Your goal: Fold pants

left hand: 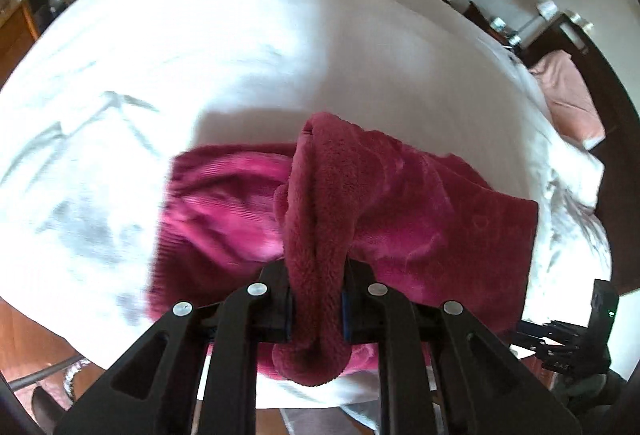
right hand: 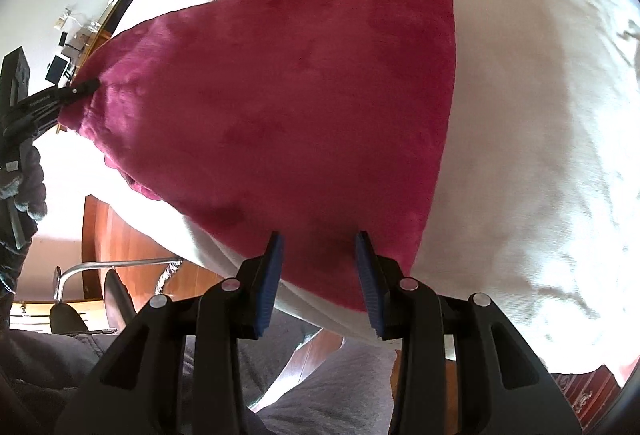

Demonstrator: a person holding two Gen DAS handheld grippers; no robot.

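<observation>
The crimson fleece pants (right hand: 288, 107) lie spread on a white bedsheet (right hand: 540, 115), near the edge of the bed closest to us. At one end, a thick bunch of the fleece (left hand: 316, 235) stands up between the blue pads of the left gripper (left hand: 316, 311), which is clenched on it; the right wrist view shows this same gripper (right hand: 82, 89) pinching the far corner of the garment, with cloth drawn taut toward it. The right gripper (right hand: 319, 283) hovers over the near hem, its pads (right hand: 270, 283) parted with nothing between them; whether the tips touch the fleece we cannot tell, since the fingers hide the contact line.

We judge the step in hand to be the start of a fold: one corner is gathered and raised, the other not yet taken. The next move calls for the right gripper to settle onto the near hem and close on it, so that both corners can be carried together across the garment. The plush cloth is bulky and may slip if only a thin lip is caught.
</observation>
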